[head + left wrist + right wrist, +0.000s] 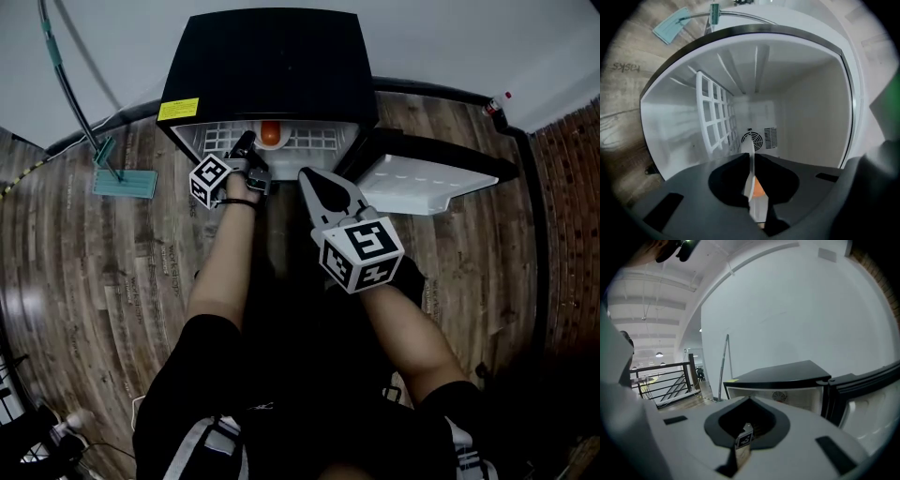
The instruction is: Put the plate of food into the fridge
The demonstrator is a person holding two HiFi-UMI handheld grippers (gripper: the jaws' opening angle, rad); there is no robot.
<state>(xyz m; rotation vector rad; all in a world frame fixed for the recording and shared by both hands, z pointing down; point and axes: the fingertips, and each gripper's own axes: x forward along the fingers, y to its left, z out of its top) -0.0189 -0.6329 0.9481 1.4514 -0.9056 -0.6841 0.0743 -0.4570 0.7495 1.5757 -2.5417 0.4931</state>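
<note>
The black mini fridge (267, 66) stands open, its door (427, 178) swung out to the right with the white inner side up. My left gripper (246, 150) reaches into the opening, shut on the rim of a white plate (292, 145) carrying orange food (270, 134). In the left gripper view the plate (750, 161) shows edge-on between the jaws, the food (758, 189) beside it, with the white fridge interior beyond. My right gripper (307, 176) hangs back in front of the fridge, shut and empty, and sees the fridge (778, 376) from outside.
A white wire shelf (715, 117) and a fan vent (752, 139) sit inside the fridge. A green floor tool (125, 181) with a long handle lies left of the fridge. The door's edge (862, 385) stands right of the right gripper. A brick wall (562, 216) runs along the right.
</note>
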